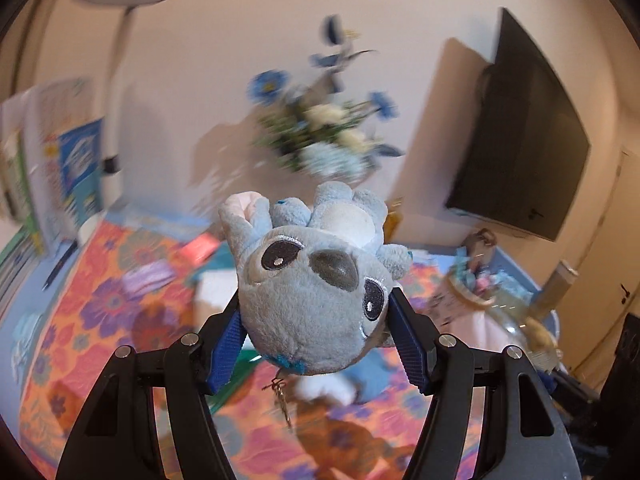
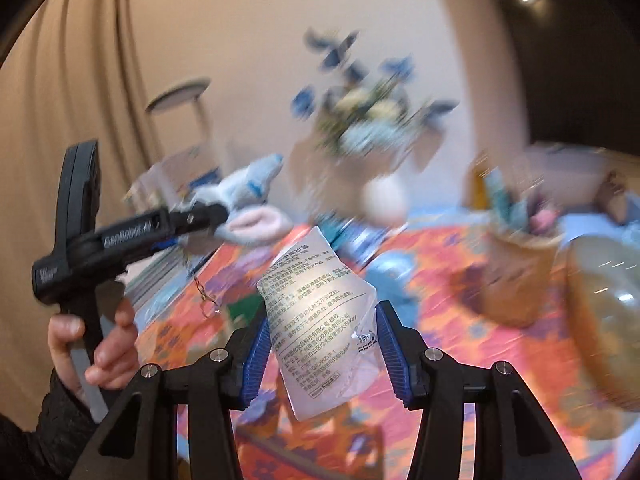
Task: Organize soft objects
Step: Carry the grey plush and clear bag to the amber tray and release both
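The left tool (image 1: 316, 344) is clamped on a grey plush toy (image 1: 316, 292), its blue pads (image 1: 228, 344) pressed into either side of the round head, so the toy hangs upside down in the air above the bench (image 1: 100, 320) with its big stitched eyes facing the camera and its pale belly and pink-lined ear pointing away toward the wall. A small keychain (image 1: 282, 396) dangles from under the toy's head. Seen from the right wrist, the same left tool (image 2: 224, 220) is held up at the left by a hand (image 2: 92, 344) in a dark sleeve (image 2: 36, 432), the plush (image 2: 248, 204) sticking out past its fingers, clear of the bench. The right tool (image 2: 320, 344) is closed on a clear plastic packet (image 2: 320, 320) printed with black text, which stands up between the blue pads and leans slightly to the left, also lifted off the surface. Below both lies a bright orange cloth with purple flowers (image 2: 432, 272) covering the bench. A woven basket (image 2: 520, 276) holding a few soft things sits at the right of the cloth, and beside it a large clear glass bottle (image 2: 604, 320), blurred. At the back, against the wall, stands a vase of blue and white flowers (image 1: 320, 128), and a dark screen (image 1: 520, 136) hangs on the wall to the right. A white lamp (image 1: 120, 40) rises at the left beside a stack of books (image 1: 24, 208). Most of the background is smeared by motion.
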A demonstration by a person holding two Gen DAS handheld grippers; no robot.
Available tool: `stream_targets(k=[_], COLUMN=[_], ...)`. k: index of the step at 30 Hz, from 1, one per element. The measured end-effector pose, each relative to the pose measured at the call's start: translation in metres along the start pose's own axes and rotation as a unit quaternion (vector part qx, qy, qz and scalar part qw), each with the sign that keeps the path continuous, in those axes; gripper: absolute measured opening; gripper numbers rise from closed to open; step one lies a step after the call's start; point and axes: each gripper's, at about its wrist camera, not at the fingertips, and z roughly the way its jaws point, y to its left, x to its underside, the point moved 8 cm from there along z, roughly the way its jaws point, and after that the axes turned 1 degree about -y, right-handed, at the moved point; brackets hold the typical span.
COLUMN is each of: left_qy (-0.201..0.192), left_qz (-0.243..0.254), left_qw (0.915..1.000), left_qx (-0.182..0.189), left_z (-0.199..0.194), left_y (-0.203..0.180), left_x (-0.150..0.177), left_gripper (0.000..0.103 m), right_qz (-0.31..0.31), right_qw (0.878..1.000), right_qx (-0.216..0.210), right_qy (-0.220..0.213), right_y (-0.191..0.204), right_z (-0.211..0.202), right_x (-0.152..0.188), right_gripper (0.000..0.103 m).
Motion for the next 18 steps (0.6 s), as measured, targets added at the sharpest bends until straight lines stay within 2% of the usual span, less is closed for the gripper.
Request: stream_targets(k=[5, 9, 13, 18], left_qy=[-0.011, -0.005, 0.010, 0.058], left_qz=[0.045, 0.075, 0.106, 0.135], left_qw=[0.9973, 0.9913, 0.9839, 0.9717], left_qx=[0.057, 0.109, 0.144, 0.185], left_z=[0.018, 0.036, 0.060, 0.099], left_y=[-0.088, -0.163, -0.230, -0.295], left_x=[-0.027, -0.036, -0.026, 0.013], left_gripper=[0.065, 0.065, 0.065, 0.065], right_qz=[0.041, 0.106, 0.168, 0.236], right_qw=[0.992, 0.975, 0.954, 0.933], right_qx=[0.105, 0.172, 0.228, 0.263], right_qy=[-0.063, -0.096, -0.096, -0.063], right_y=[-0.063, -0.129, -0.194, -0.257], right_z=[-0.054, -0.096, -0.118, -0.115], right_x=[-0.041, -0.054, -0.045, -0.015], right_gripper=[0.050, 0.050, 0.050, 0.050])
